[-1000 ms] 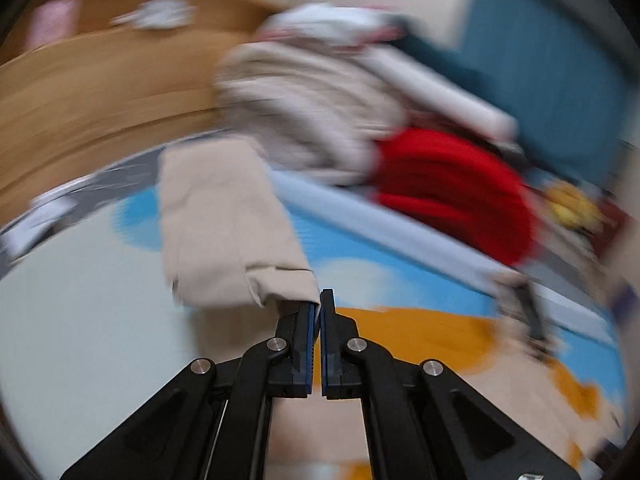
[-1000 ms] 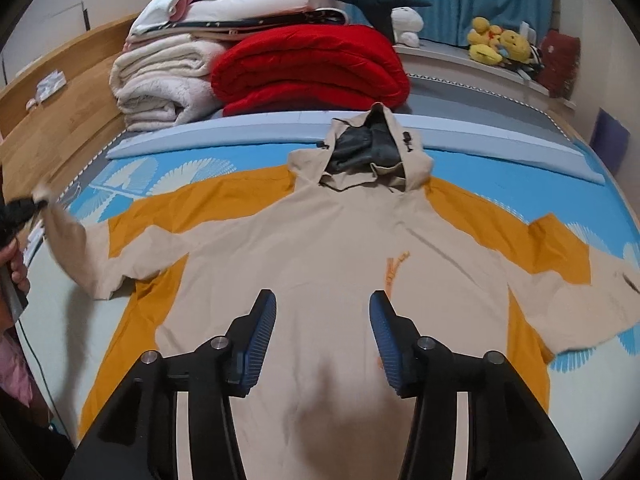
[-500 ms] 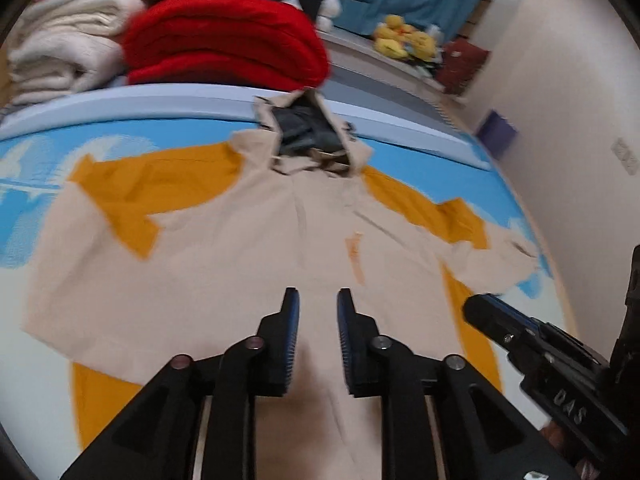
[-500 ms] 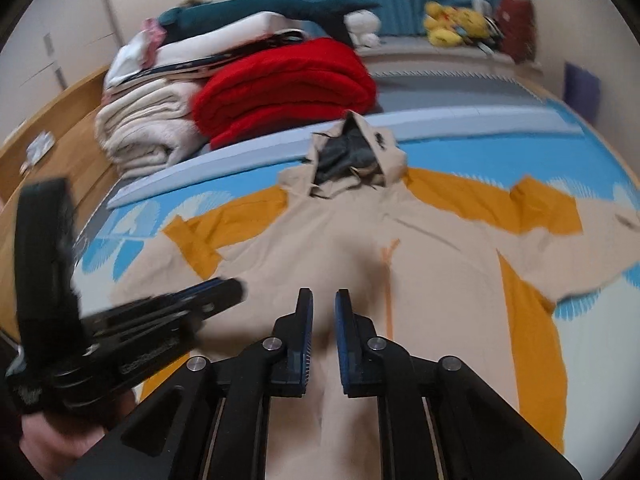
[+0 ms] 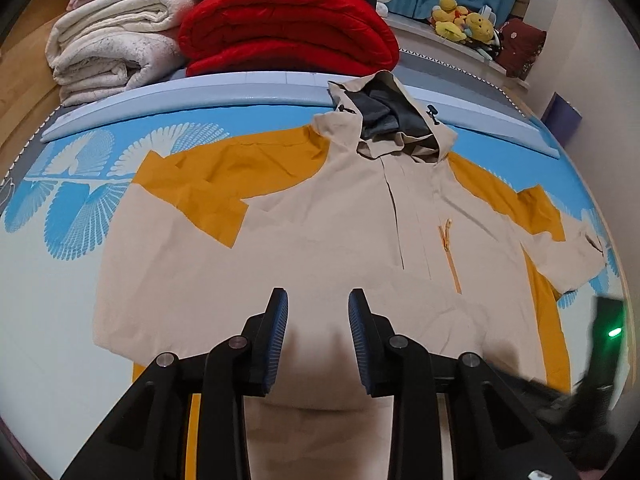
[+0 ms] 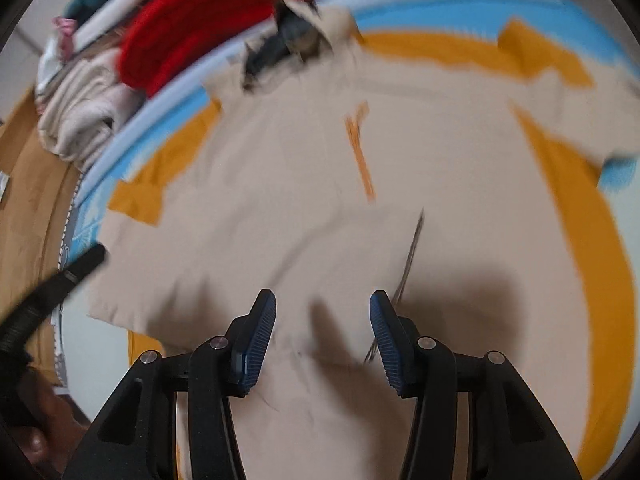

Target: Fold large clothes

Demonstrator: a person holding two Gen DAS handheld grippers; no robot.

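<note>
One beige-and-orange hooded jacket (image 5: 328, 248) spread flat, front up, on the bed's blue patterned sheet (image 5: 80, 184). Long axis running from hem, near the cameras, to hood (image 5: 384, 116) at the far end, pointing toward the stacked red blanket (image 5: 284, 28) and cream blankets (image 5: 112, 48). Left sleeve folded in over the body, right sleeve out sideways. Left gripper (image 5: 318, 322) hovering above the lower chest, jaws apart, just been opening, nothing between them. Right gripper (image 6: 322, 320) same deal over the lower front, jaws spread wider, just opened, empty too. Right wrist view pretty blurry.
</note>
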